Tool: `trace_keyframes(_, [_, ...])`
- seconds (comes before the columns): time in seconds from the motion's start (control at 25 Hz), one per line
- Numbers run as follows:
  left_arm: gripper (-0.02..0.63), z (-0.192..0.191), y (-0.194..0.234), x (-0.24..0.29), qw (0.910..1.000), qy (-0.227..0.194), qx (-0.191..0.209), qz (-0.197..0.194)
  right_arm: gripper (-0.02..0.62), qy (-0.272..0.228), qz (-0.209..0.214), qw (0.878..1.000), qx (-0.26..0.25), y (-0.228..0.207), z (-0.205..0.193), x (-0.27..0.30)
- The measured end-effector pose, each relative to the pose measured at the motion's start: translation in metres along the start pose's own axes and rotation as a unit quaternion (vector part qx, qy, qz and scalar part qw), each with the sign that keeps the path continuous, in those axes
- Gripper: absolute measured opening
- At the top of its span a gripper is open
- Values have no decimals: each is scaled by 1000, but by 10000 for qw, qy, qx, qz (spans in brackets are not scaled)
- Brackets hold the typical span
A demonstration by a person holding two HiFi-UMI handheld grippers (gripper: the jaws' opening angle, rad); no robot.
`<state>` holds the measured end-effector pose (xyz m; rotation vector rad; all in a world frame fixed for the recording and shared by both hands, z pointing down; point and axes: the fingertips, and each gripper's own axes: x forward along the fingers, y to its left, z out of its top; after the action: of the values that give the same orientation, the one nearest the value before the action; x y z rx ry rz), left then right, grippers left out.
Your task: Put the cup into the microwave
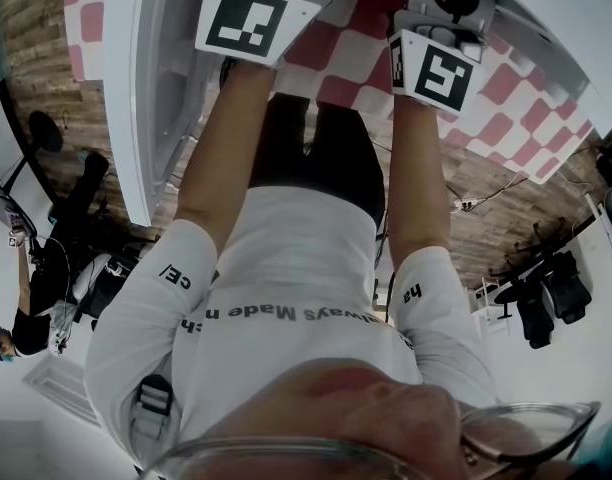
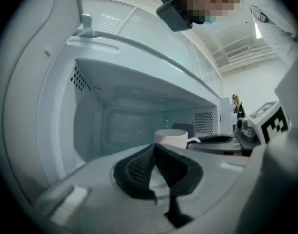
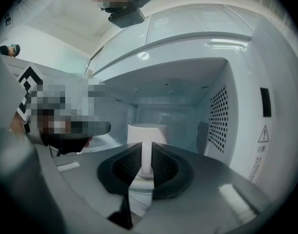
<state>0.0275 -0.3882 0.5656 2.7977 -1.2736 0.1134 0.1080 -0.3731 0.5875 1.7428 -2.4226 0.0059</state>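
At twelve o'clock, against the open microwave [image 3: 266, 82] cavity, the cup [image 3: 146, 131] is upright, its handle clamped by the right gripper [image 3: 146, 151]. The left gripper [image 2: 155, 147] is closed and empty. The print on the warning label [image 3: 262, 134] at three o'clock is unreadable.

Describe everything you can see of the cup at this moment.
The cup is a plain white mug, glossy like ceramic, upright, with a loop handle on one side. It is within the open microwave's cavity, ahead of the back wall. The right gripper is shut on the handle, which shows as a white strip between its pads. The left gripper is shut, apart from the cup. The cup's base is hidden behind the grippers, so whether it rests on the floor cannot be told.
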Motion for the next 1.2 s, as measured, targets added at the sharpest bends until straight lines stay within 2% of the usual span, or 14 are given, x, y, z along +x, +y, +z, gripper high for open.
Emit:
trace_keyframes(0.28, [5,4,-18,7,10000,20,7,-25,46,100,-65,9998,176,-20,-5,-7])
trace_keyframes(0.44, [5,-1,-5,-13,10000,41,-17,7,53,218,-50,9995,208,1,-8,-1])
trace_keyframes(0.56, [5,2,-8,-20,10000,63,-17,12,94,263,-83,9993,252,2,-4,-4])
trace_keyframes(0.92, [5,23,-35,-43,9998,175,-10,-60,92,310,-132,9991,238,-3,26,-39])
trace_keyframes(1.2, [5,67,-54,-65,9997,226,-35,-126,81,277,-18,9994,227,1,71,-79])
